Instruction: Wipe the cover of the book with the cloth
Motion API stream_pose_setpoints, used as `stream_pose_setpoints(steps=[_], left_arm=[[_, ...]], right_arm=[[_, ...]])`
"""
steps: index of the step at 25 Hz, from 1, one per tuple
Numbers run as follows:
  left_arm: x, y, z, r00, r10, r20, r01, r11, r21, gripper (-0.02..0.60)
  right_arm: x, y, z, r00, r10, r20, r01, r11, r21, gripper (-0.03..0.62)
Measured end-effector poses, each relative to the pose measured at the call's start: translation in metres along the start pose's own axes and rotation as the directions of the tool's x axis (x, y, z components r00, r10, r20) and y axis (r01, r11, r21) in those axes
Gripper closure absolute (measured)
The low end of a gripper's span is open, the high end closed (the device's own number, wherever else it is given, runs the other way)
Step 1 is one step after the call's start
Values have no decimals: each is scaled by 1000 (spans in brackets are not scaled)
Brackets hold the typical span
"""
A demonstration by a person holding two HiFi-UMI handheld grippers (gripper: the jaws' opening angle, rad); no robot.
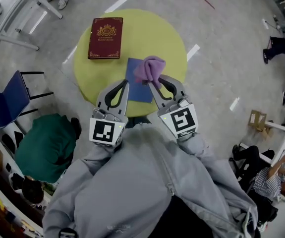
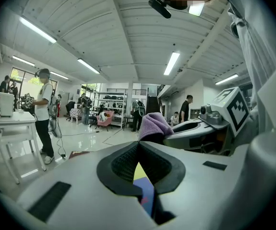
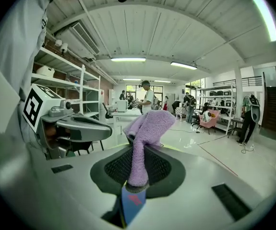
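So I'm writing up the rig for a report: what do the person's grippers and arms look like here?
The left gripper and right gripper match: light grey plastic shells, each with two curved jaws lined with black ribbed pads. Each carries a white cube printed with black square markers. The person wears a light grey sweatshirt with long sleeves.

The lilac cloth [image 1: 150,67] is soft, nappy terry, matt and rumpled. The dark red hardback book [image 1: 105,37] has a smooth, faintly glossy cover with gilt stamping. The round yellow-green tabletop [image 1: 152,31] and the flat blue sheet [image 1: 135,78] look smooth and matt. The left tongs [image 1: 126,82] and right tongs [image 1: 151,84] are matt grey plastic, lined with black ribbed pads [image 3: 157,168].
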State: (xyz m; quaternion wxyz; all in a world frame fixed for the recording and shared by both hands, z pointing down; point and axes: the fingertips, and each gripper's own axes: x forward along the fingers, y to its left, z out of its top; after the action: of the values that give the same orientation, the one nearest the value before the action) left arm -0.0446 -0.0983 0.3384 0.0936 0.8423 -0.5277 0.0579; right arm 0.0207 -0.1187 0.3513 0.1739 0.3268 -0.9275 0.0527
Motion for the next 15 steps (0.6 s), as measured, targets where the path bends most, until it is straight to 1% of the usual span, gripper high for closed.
stream_pose_setpoints(steps=[4,8,11,15], left_arm=[[8,7,-30,999,0,-48,-1,1000,-12,563],[16,11,-66,994,-9,-111,9,1000,-3,563],[20,17,-93,987,-5,-159,2,1000,-16,563],[25,27,-130,974,-11,-227,9,1000,-10,563]], right_arm=[[25,-4,-22,997,42,-63,-45,998,-47,522],[48,-10,-45,989,77,-129,-89,992,-92,522],[65,-12,-62,978,110,-178,-129,987,-99,522],[88,-16,-83,958,156,-241,-185,977,-102,522]])
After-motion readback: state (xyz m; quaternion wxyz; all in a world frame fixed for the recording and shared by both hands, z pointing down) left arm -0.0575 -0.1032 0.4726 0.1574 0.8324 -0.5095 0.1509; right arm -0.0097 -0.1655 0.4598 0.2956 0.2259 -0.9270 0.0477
